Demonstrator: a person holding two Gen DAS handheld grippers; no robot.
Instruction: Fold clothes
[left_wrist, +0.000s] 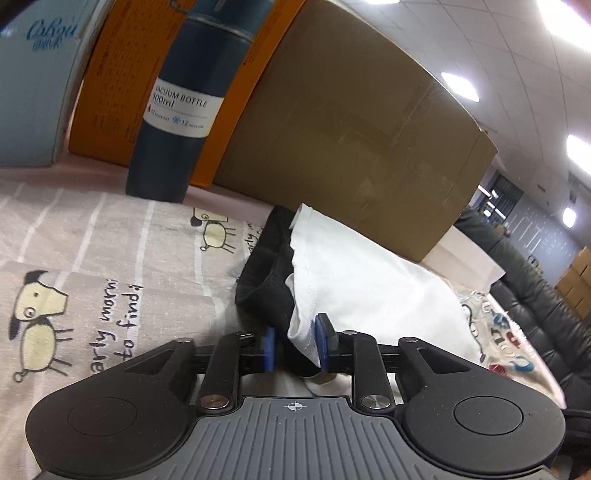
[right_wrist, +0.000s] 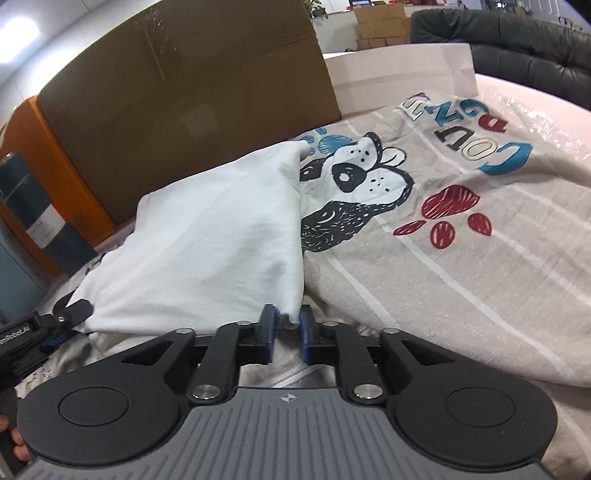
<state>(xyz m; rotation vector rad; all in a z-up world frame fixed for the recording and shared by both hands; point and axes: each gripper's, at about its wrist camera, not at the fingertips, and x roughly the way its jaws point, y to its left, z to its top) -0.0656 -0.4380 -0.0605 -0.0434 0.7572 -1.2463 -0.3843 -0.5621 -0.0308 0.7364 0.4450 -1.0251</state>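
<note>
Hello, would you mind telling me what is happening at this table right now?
A person is folding a white garment with a handheld gripper in each hand. The right gripper has one corner of it between its pads, and the left gripper has the other end, where black fabric shows. It lies on a dog-print cloth, in front of a cardboard box.

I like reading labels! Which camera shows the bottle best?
The left wrist view: the bottle stands close, its white label readable. The right wrist view catches only part of it at the left edge, label too small to read.
</note>
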